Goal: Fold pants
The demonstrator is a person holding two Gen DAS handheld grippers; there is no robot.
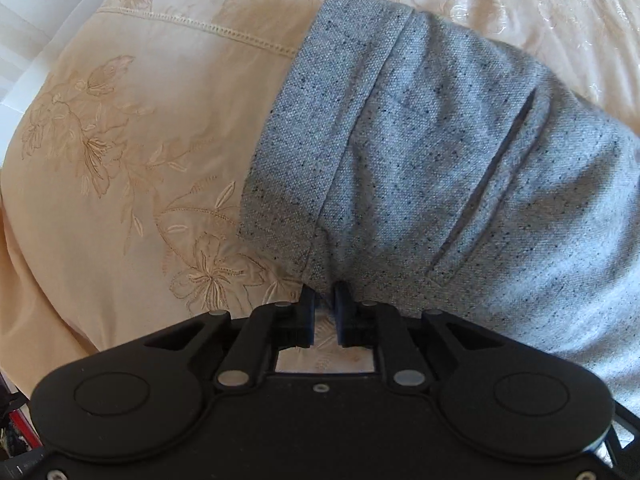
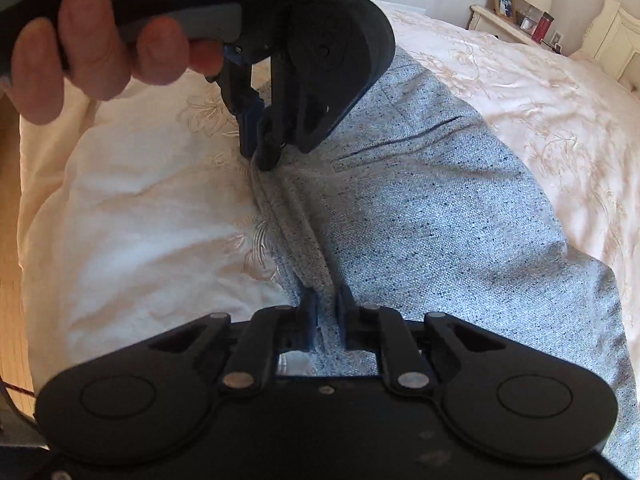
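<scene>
Both grippers pinch the grey pants on the bed.
Left gripper (image 1: 325, 294) and right gripper (image 2: 327, 300) each clamp the pants' (image 2: 420, 220) raised edge near the bed's (image 2: 140, 200) edge.

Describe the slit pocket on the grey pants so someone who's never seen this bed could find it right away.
Start at the bed with the cream embroidered bedspread; the speckled grey pants lie across it. The slit pocket sits just right of the left gripper pinching the pants' edge. It is the only thin dark line on that fabric.
</scene>
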